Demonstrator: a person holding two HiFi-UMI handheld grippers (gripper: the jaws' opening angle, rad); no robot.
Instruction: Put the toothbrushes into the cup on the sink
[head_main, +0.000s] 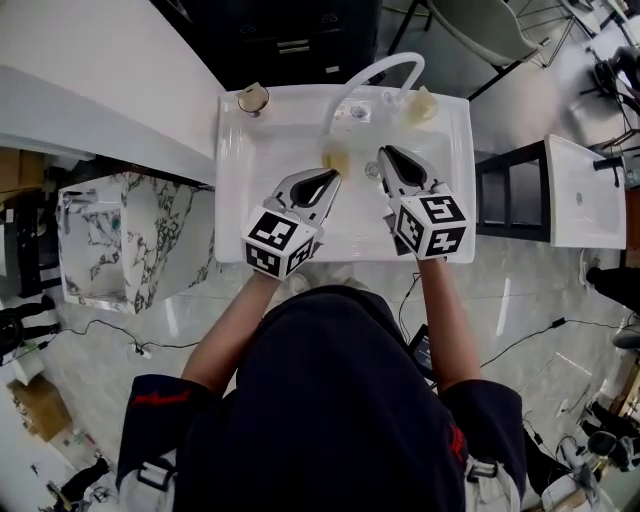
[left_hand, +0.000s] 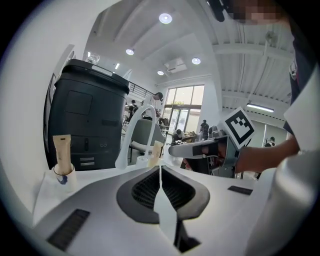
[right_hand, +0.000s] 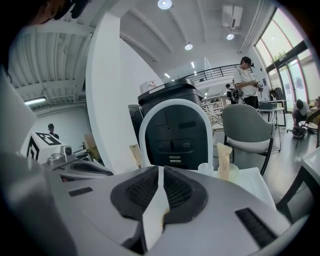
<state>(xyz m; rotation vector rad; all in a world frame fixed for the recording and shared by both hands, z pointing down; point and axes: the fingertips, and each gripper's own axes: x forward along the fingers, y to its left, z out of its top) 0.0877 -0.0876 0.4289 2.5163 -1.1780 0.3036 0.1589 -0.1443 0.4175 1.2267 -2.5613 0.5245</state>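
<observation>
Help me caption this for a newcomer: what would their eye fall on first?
First, the left hand-held gripper and right hand-held gripper, each carrying a black-and-white marker cube, jaws shut, side by side over the white rectangular ceramic sink. Next, the curved white faucet arching at the sink's back, with a small white cup and a clear cup, each holding a beige tube, at the back corners.

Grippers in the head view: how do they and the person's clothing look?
The left gripper and right gripper have pale grey shells and black-lined jaws, each with a black-and-white marker cube. The person wears a dark top with red-marked sleeves.
</observation>
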